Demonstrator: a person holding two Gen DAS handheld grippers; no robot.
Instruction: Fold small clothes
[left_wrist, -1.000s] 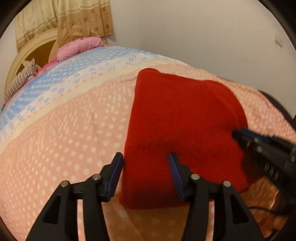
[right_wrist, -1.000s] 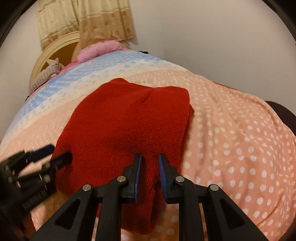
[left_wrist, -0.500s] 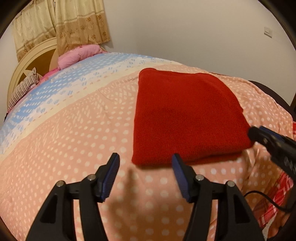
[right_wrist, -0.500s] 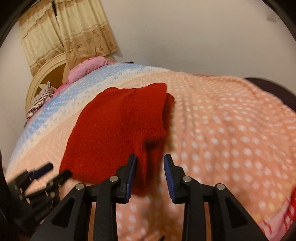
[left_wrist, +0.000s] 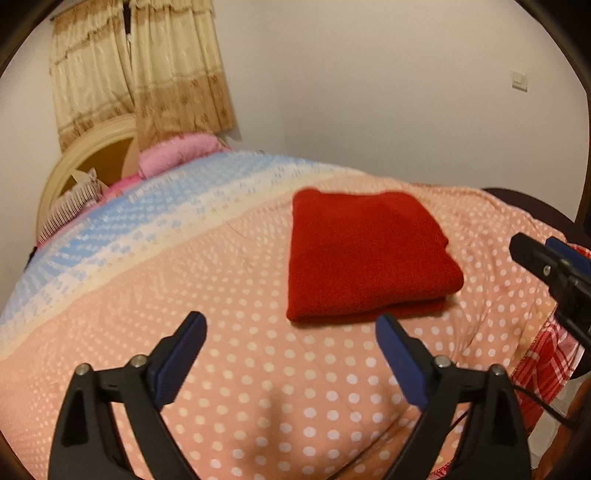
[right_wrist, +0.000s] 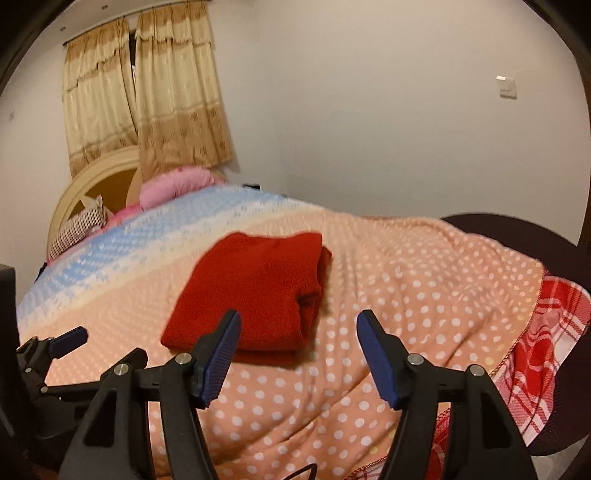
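A: Jaw status?
B: I see left gripper (left_wrist: 290, 338) and right gripper (right_wrist: 297, 338) both spreading, nothing between. Folded red sweater (left_wrist: 364, 254) lies on polka-dot blanket (left_wrist: 240, 288), just beyond both jaw tips.

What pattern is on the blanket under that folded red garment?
White polka dots on peach blanket, under the red garment; clearest in the left wrist view.
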